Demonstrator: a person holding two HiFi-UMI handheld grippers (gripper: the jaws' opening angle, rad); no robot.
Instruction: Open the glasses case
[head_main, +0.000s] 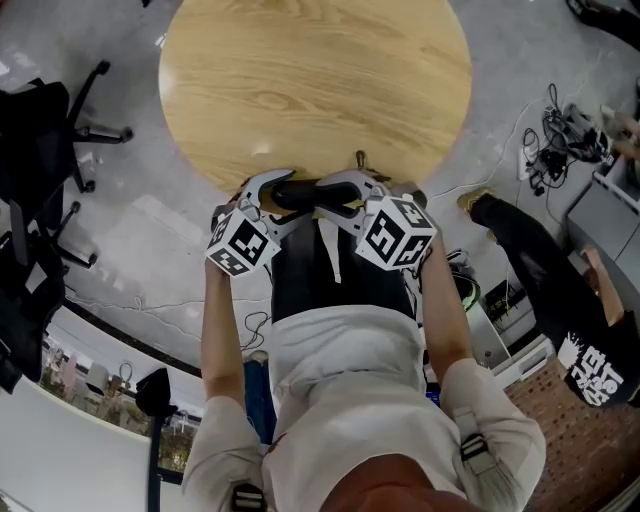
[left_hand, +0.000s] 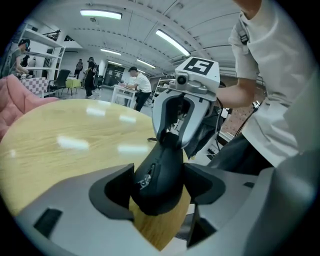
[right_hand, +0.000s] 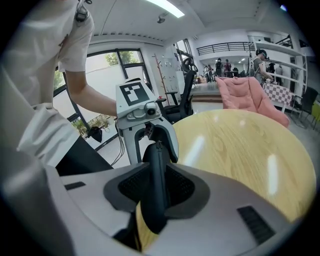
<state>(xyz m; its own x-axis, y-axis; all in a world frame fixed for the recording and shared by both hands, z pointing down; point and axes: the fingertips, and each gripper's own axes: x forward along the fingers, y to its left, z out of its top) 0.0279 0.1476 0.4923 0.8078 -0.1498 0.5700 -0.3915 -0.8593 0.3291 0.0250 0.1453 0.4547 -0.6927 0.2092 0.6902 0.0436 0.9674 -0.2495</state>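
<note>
Two grippers meet at the near edge of the round table (head_main: 300, 80), just in front of the person, and the black case (head_main: 305, 195) is between them, over that edge. Whether the case rests on the wood or hangs just above it, I cannot tell. The left gripper (head_main: 272, 188) comes in from the left and the right gripper (head_main: 348, 197) from the right, so they face each other along the case. In the left gripper view the jaws stand wide. The broad, rounded end of the case (left_hand: 160, 170) sits between the pads and fills nearly the whole gap, but no firm press on it shows. A zip pull (left_hand: 145, 181) lies on the left side of this end, and the zip seems closed. In the right gripper view the case (right_hand: 156, 170) is seen edge-on, as a thin dark blade. The jaws there are narrow and both pads press on its flat sides, so this gripper holds the case. The rest of the table is bare, pale wood with light reflections. On the floor by its left edge stands a dark chair (head_main: 50, 150), and off its right edge lie some cables (head_main: 560, 145).
</note>
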